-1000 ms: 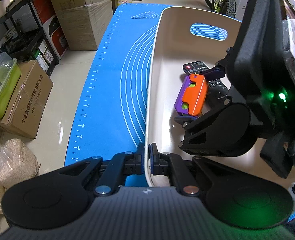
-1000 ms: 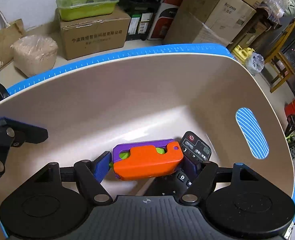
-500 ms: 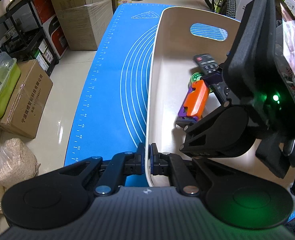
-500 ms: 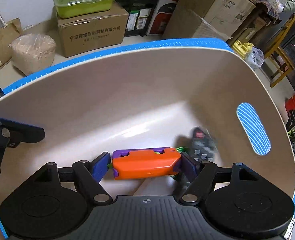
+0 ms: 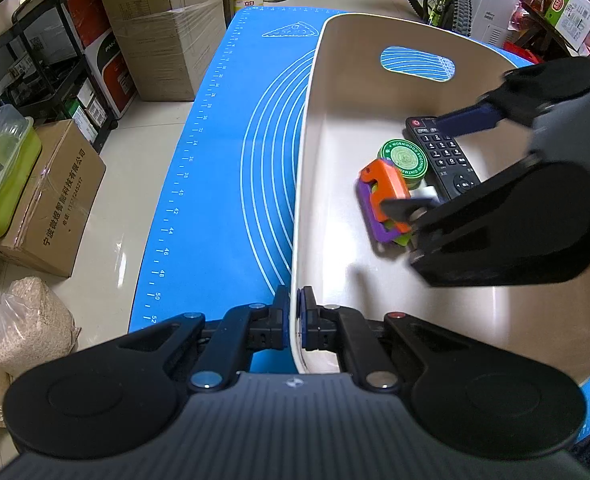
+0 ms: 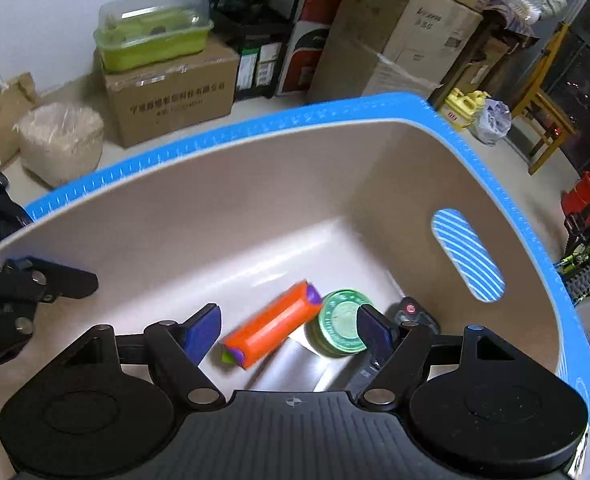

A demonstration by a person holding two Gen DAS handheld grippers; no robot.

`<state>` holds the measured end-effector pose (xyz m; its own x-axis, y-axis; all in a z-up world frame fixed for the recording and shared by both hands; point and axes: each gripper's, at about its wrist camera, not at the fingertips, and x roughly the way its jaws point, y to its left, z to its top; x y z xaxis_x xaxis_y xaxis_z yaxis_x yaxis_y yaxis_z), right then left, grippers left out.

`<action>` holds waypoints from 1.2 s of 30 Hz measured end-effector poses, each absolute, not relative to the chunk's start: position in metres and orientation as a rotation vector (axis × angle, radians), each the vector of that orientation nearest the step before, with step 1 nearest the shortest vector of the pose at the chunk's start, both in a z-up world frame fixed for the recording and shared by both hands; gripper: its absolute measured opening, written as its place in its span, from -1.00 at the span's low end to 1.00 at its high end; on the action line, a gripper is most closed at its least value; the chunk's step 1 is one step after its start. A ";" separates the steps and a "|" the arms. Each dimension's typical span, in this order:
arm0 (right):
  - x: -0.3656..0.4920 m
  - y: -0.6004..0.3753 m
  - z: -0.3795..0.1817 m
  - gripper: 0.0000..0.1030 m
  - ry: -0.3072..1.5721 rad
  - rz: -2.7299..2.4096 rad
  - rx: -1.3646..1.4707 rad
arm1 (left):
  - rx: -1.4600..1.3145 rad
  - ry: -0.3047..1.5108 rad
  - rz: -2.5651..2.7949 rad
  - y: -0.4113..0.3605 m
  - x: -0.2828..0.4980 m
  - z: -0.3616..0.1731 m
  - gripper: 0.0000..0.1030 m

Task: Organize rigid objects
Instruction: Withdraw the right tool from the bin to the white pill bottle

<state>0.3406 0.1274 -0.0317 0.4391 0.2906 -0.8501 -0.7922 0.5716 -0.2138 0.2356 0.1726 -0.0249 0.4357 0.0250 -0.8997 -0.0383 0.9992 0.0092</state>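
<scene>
So, mat (image 5: 215,184): under and ahead of both claws.
Bin (image 5: 307,160): left claw (image 5: 296,322) clenched on its near wall, steadying it.
Right claw (image 6: 287,330): spread wide, holding nothing, above the bin floor.
Remote (image 5: 441,152): past the right claw's far finger.
Toy (image 6: 273,326): orange and purple, loose on the bin floor between and below the right claw's fingers, long axis slanted across the gap; right claw is nearer.
Tin (image 6: 343,320): green, touching the toy's far end.

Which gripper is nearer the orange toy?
Right. The right gripper hangs open just above the orange toy; the left gripper is clamped on the bin rim, farther off.
</scene>
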 end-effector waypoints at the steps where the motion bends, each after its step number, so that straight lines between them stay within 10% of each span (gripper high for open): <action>1: 0.340 0.123 -0.026 0.54 0.859 0.735 -0.654 | -0.014 1.119 0.039 0.172 0.236 -0.025 -0.86; 18: 0.329 -0.026 0.050 0.56 0.712 0.473 -0.411 | -0.014 1.119 0.037 0.176 0.236 -0.024 -0.86; 36: 0.322 -0.090 -0.060 0.56 0.978 0.479 -0.377 | -0.013 1.119 0.037 0.176 0.237 -0.024 -0.86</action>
<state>0.3221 -0.0903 -0.0598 0.4697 0.2147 -0.8563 -0.5448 0.8338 -0.0898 0.2367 0.1758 -0.0242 0.4362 0.0234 -0.8995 -0.0365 0.9993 0.0083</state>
